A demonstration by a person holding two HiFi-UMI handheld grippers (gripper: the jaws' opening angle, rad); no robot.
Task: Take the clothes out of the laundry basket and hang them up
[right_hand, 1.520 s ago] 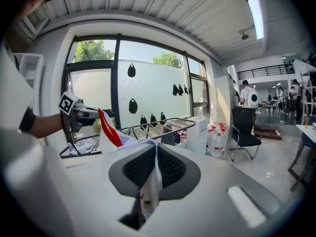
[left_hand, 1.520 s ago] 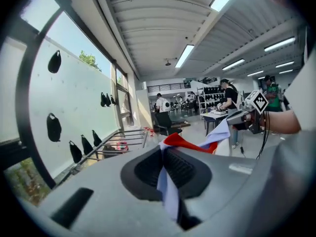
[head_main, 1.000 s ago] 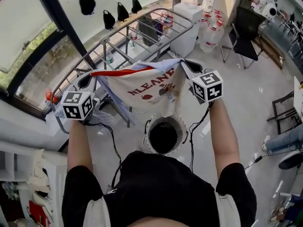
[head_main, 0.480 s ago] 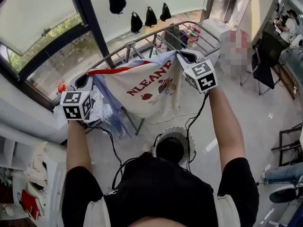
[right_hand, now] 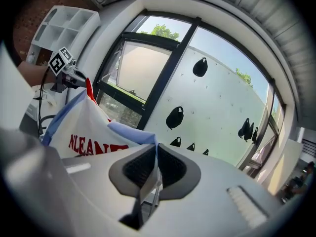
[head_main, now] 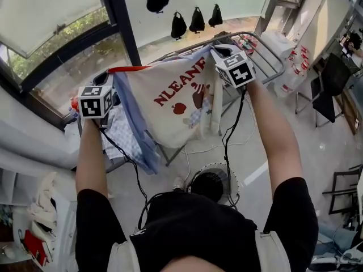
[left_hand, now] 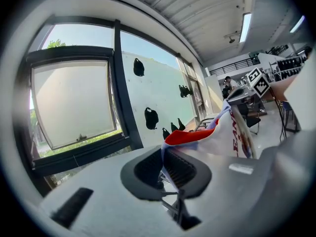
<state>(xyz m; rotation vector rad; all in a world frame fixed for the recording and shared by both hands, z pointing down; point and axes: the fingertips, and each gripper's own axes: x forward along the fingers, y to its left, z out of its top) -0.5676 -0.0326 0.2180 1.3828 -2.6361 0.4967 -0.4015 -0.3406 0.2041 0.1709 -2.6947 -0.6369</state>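
Garment: white shirt (head_main: 176, 98) with red lettering and blue trim, held aloft in front of the person, above the laundry basket (head_main: 191, 180) and just short of the drying rack (head_main: 266, 52).
Left gripper (head_main: 104, 76): jaws clenched on the red-edged corner.
Right gripper (head_main: 220, 51): jaws clenched on the blue-trimmed corner.
Lie: long axis runs along the taut top edge, jaw to jaw, across the person's front; the body hangs downward.
Risk: each hold is a thin pinch of cloth, so a tug apart could free a corner and drop the shirt to the floor. Hanging folds could catch on a rack rail.
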